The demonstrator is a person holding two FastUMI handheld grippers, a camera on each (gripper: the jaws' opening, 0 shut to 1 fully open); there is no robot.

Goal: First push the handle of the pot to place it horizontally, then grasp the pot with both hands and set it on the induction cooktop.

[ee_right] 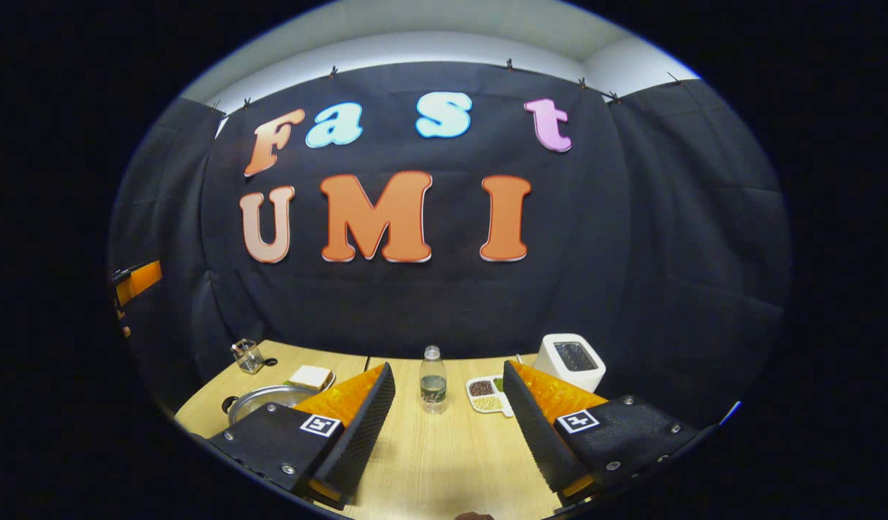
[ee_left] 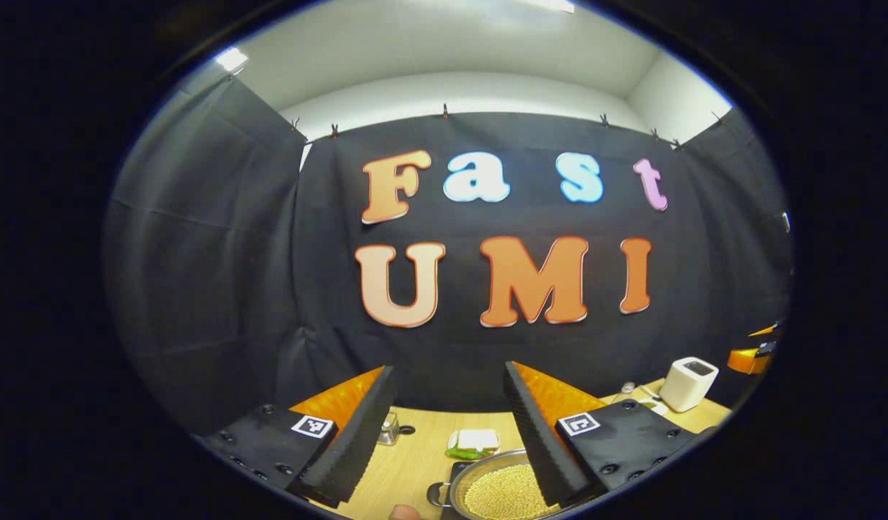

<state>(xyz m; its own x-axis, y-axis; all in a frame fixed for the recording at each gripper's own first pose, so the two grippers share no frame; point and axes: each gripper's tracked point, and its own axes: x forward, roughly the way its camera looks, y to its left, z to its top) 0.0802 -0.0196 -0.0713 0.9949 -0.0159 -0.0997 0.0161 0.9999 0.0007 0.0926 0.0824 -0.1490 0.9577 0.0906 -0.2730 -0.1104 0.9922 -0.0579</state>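
A metal pot (ee_left: 501, 492) filled with pale yellow beans sits on the wooden table (ee_left: 415, 462), low in the left gripper view. Its small side handle (ee_left: 437, 495) points left there. My left gripper (ee_left: 449, 374) is open above it, and its right finger (ee_left: 541, 440) covers part of the rim. In the right gripper view the pot (ee_right: 266, 396) lies far left, half hidden behind that gripper's left finger (ee_right: 353, 426). My right gripper (ee_right: 449, 370) is open over bare table (ee_right: 444, 455), holding nothing. A dark flat corner (ee_left: 458, 469) shows behind the pot; I cannot tell what it is.
A plate with a sandwich (ee_left: 474, 442) (ee_right: 310, 377) and a glass jar (ee_left: 389, 428) (ee_right: 248, 355) stand behind the pot. A water bottle (ee_right: 433, 379), a divided tray of beans (ee_right: 485, 393) and a white toaster (ee_right: 574, 361) (ee_left: 688, 383) stand at the back.
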